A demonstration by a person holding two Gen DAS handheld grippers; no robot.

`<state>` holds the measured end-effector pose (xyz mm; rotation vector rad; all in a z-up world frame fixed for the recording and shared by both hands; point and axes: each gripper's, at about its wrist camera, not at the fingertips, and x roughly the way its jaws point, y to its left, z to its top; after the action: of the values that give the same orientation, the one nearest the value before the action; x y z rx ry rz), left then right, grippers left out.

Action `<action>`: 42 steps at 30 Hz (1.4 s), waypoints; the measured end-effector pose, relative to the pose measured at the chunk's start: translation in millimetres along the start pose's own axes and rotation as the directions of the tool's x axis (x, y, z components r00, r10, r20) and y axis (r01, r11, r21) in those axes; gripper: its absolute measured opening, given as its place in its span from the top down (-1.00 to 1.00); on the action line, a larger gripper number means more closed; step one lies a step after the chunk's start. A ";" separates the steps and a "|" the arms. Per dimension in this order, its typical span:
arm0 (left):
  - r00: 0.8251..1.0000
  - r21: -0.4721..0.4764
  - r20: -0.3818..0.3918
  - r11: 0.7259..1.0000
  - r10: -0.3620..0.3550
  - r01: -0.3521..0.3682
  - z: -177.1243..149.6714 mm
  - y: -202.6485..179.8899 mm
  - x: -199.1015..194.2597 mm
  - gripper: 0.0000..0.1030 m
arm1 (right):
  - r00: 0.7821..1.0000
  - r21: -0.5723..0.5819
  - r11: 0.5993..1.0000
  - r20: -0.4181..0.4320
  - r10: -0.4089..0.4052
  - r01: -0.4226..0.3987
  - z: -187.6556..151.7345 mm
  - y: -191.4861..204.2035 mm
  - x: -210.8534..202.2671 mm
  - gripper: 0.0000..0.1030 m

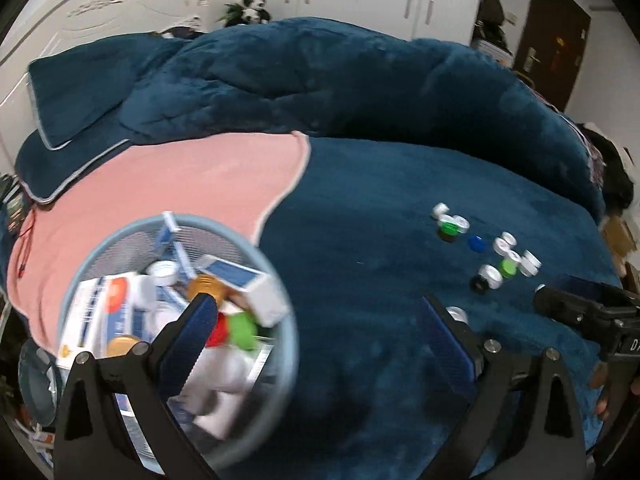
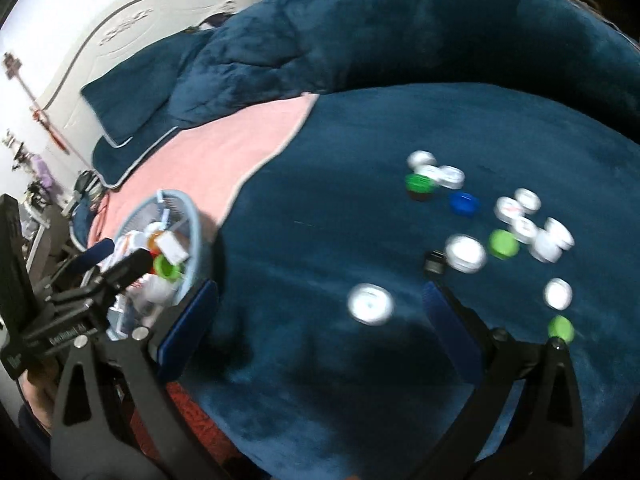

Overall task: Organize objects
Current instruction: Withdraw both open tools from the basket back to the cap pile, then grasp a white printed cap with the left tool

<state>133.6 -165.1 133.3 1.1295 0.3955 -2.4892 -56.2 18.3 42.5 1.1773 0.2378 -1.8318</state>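
**Full basket on the bed, loose caps well off to the side**

I hold a claw in each hand over a bed (image 1: 380,208) covered in dark blue plush.

My left claw (image 1: 320,312) is spread wide and holds nothing. Its left finger reaches over the rim of a round, pale blue mesh basket (image 1: 86,264), which sits partly on a pink towel (image 1: 180,184) and partly on the blue cover.

The basket is packed. In it I see white boxes with blue print, one box (image 1: 244,280) lying across the top, an orange lid (image 1: 206,285), a white round lid (image 1: 162,271), a green cap (image 1: 242,330), something red beside the green cap, and a white bottle, blurred, near the front rim.

My right claw (image 2: 320,300) is also spread wide and empty. Between its fingers, on the cover, lies a single white cap (image 2: 370,304), blurred.

Further right, a scatter of caps (image 2: 516,220) lies on the bed, well apart from the basket: mostly white, with a blue cap (image 2: 464,203), green ones, and a small dark one. Two more, one white and one green, lie close to the right claw's right finger.

Behind the bed stand a heaped blue quilt (image 1: 320,80), a white headboard and a toy panda (image 1: 250,4).
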 end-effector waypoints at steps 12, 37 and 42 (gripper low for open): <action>0.995 0.228 -0.100 0.973 -0.015 0.038 -31.2 -108.9 81.5 -0.95 | 0.994 0.237 0.966 0.015 -0.107 0.100 -39.7 -100.7 -49.9 -1.00; 0.988 0.256 -0.153 0.964 -0.038 0.076 -94.6 -100.6 95.5 -0.94 | 0.998 0.212 0.976 -0.001 -0.058 0.057 -47.9 -106.2 -42.5 -1.00; 0.982 0.295 -0.174 0.948 -0.070 0.120 -85.5 -122.7 116.0 -0.68 | 0.998 0.194 0.979 -0.006 -0.057 0.057 -48.1 -99.6 -38.6 -1.00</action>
<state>64.7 -47.5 2.0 1.4712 0.1106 -2.6148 -98.5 125.0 18.7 1.3165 0.0948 -1.9388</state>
